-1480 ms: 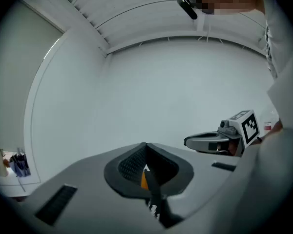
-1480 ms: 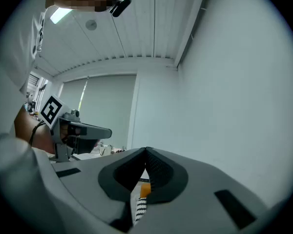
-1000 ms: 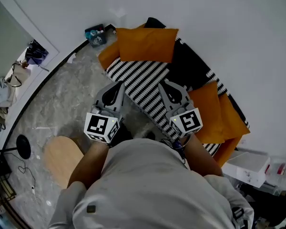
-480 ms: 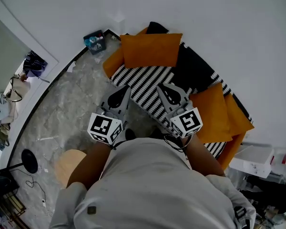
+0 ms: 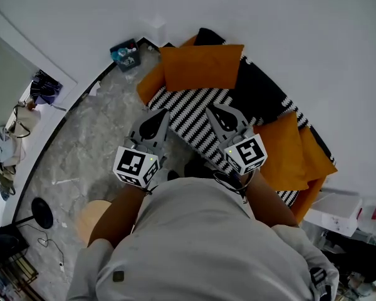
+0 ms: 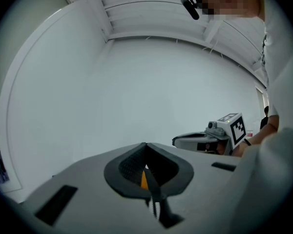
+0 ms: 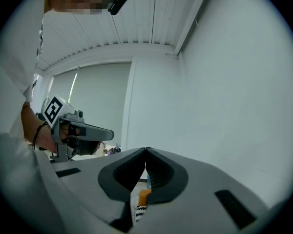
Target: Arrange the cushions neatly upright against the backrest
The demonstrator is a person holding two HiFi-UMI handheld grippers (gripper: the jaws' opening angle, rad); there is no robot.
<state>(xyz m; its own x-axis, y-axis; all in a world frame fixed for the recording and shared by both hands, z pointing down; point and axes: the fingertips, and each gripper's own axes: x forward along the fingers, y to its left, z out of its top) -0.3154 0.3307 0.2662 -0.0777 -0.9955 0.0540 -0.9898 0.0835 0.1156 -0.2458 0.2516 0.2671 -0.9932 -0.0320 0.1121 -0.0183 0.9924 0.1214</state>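
Looks like home living room. Low sofa (image 5: pixel 197 108) with black-and-white striped seat, orange cushions (image 5: pixel 200 68) on it, pushed against plain white wall (image 5: pixel 288 36). Grey marbled floor (image 5: pixel 94 137). Round wooden stool (image 5: pixel 91 215) nearby. Household clutter (image 5: pixel 3 152) along room's edge. White slatted ceiling (image 7: pixel 132 23).

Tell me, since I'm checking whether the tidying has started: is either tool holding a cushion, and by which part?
Nothing is held. The left tool and the right tool both have their jaws shut with nothing between them.
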